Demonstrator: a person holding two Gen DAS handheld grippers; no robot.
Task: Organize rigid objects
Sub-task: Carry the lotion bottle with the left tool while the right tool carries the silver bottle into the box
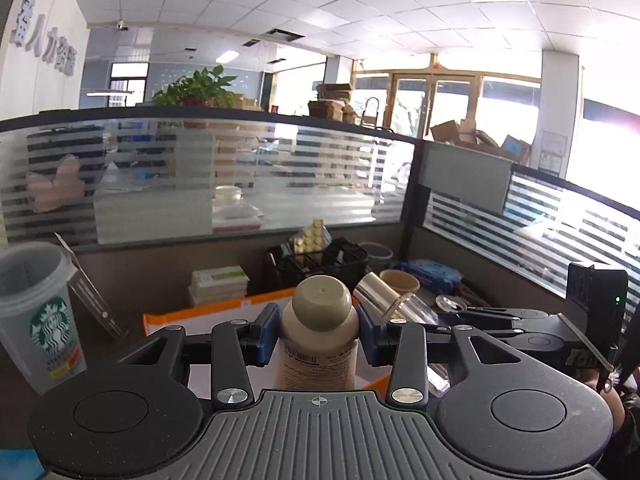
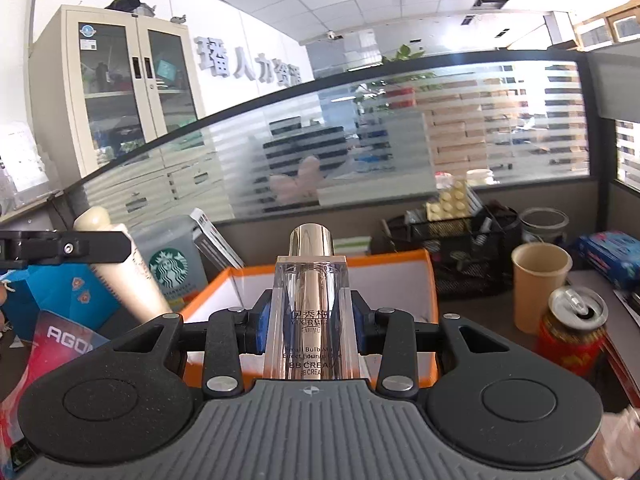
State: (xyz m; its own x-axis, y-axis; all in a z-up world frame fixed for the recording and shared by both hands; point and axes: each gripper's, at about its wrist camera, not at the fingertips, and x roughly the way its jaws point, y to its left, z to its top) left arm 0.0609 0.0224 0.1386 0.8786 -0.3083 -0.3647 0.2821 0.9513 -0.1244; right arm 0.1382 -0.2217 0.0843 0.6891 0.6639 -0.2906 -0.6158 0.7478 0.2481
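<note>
Cream bottle (image 1: 319, 344) upright in left claw (image 1: 319, 336) over orange-rimmed box (image 1: 208, 312).

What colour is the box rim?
Orange rim, white inside; clearest in the right wrist view.

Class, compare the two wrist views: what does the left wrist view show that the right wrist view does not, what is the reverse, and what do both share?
Only the left wrist view shows the left gripper shut on the cream bottle. Only the right wrist view shows the red can, the glass-door cabinet and the right gripper shut on the BB cream bottle. Both show the Starbucks cup, the orange-rimmed box, the black mesh organizer and the paper cup.
</note>
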